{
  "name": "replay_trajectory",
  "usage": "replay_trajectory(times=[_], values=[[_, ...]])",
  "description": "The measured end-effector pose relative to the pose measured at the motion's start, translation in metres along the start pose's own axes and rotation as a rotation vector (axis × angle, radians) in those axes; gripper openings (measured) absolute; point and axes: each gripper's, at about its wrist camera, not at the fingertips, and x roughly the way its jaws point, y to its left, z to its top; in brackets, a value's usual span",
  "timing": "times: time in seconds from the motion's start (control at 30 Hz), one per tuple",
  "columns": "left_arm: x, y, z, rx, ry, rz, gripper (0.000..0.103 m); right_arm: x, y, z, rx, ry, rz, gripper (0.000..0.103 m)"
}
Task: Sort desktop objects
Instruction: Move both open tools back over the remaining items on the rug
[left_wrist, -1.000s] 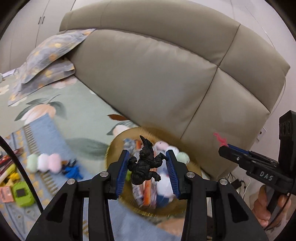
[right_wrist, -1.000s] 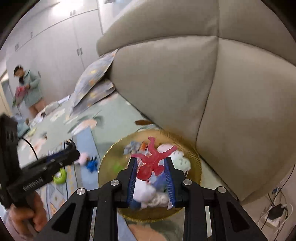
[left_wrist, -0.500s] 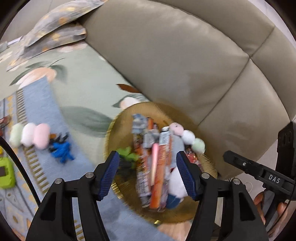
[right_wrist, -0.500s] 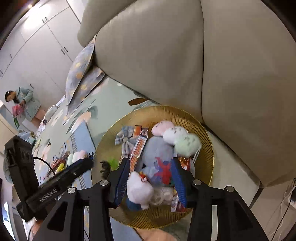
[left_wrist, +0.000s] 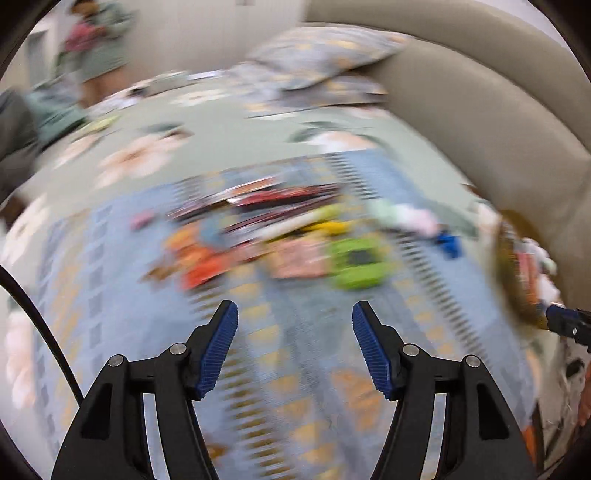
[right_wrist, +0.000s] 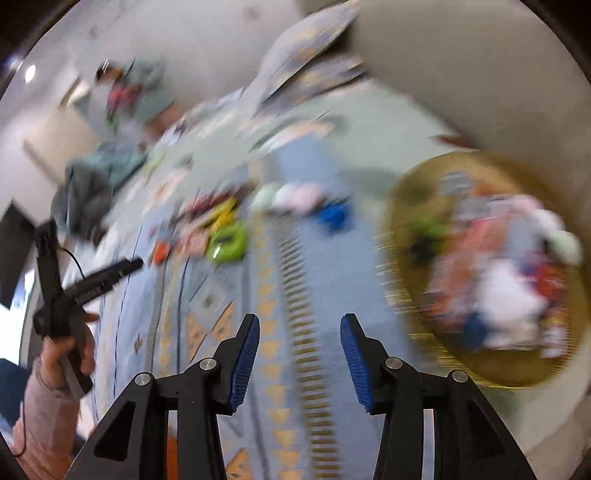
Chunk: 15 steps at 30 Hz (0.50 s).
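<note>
basket (right_wrist: 402, 206): right, on rug (right_wrist: 325, 280) | toys (right_wrist: 225, 242): left | sofa (right_wrist: 480, 74): behind

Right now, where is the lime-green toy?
The lime-green toy lies on the blue patterned rug, left of the gold basket in the right wrist view, just below the yellow toy.

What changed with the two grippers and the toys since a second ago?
Both let go: the left gripper dropped its black figure and the right gripper its red one into the gold basket. Their jaws opened, now empty, and both swung away over the blue rug. The green toy stayed put.
</note>
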Motion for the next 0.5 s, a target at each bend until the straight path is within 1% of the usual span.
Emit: replay_trajectory(times=[0.1,0.13,0.2,0.27,0.33,0.4,0.43,0.47,0.5], values=[[0.003,0.043,-0.029,-0.07,0.019,0.043,0.064,0.044,0.041,-0.004,-0.094,0.061,-0.021,0.045],[0.007,0.055,-0.042,-0.086,0.027,0.07,0.064,0.06,0.052,-0.007,-0.131,0.076,-0.038,0.045],[0.018,0.065,-0.061,-0.077,0.026,0.14,0.064,0.096,0.066,-0.014,-0.188,0.095,-0.077,0.045],[0.027,0.071,-0.079,-0.065,0.014,0.182,0.064,0.116,0.067,-0.019,-0.192,0.091,-0.11,0.045],[0.038,0.079,-0.092,-0.092,0.022,0.172,0.064,0.13,0.061,-0.024,-0.172,0.074,-0.106,0.045],[0.039,0.077,-0.098,-0.08,-0.05,0.188,0.068,0.141,0.06,-0.028,-0.185,0.052,-0.114,0.045],[0.041,0.075,-0.099,-0.068,-0.048,0.2,0.069,0.142,0.062,-0.033,-0.224,0.001,-0.117,0.051],[0.042,0.072,-0.099,-0.053,-0.049,0.219,0.071,0.142,0.066,-0.038,-0.269,-0.035,-0.124,0.063],[0.043,0.069,-0.099,-0.048,-0.049,0.226,0.071,0.146,0.071,-0.043,-0.323,-0.051,-0.143,0.067]])
